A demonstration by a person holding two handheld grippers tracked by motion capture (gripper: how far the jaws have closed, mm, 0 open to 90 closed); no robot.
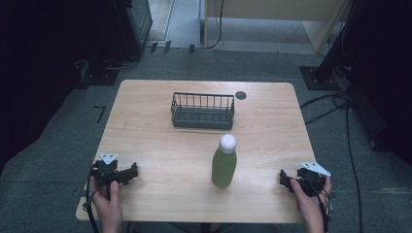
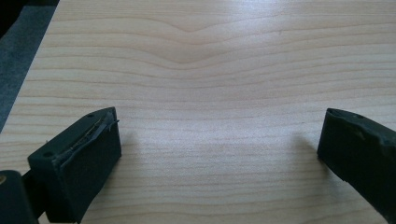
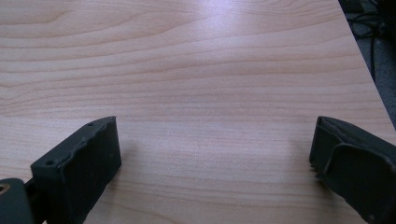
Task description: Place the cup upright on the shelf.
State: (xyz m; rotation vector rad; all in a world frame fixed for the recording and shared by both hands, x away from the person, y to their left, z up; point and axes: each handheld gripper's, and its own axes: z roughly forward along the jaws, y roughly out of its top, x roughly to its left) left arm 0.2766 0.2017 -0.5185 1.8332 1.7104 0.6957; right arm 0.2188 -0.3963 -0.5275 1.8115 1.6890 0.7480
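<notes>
**Green bottle upright at mid-bench, both grippers resting wide of it**

The wooden bench (image 1: 160, 160) carries everything, set on grey carpet with cables trailing along its right side. Toward the far edge sits a dark wire basket (image 1: 202, 110), and just beyond its right end a small dark round spot (image 1: 241, 95) marks the bench top. In front of the basket, with a gap between them, stands the green bottle (image 1: 224, 167) with a white cap, upright and alone; nothing lies between it and either hand. The left gripper (image 1: 127, 173) rests near the near left corner, well apart from the bottle, its fingers (image 2: 88, 158) spread wide over bare wood. The right gripper (image 1: 284, 178) lies near the near right edge, its fingers (image 3: 84, 163) likewise apart, clasping nothing.
</notes>
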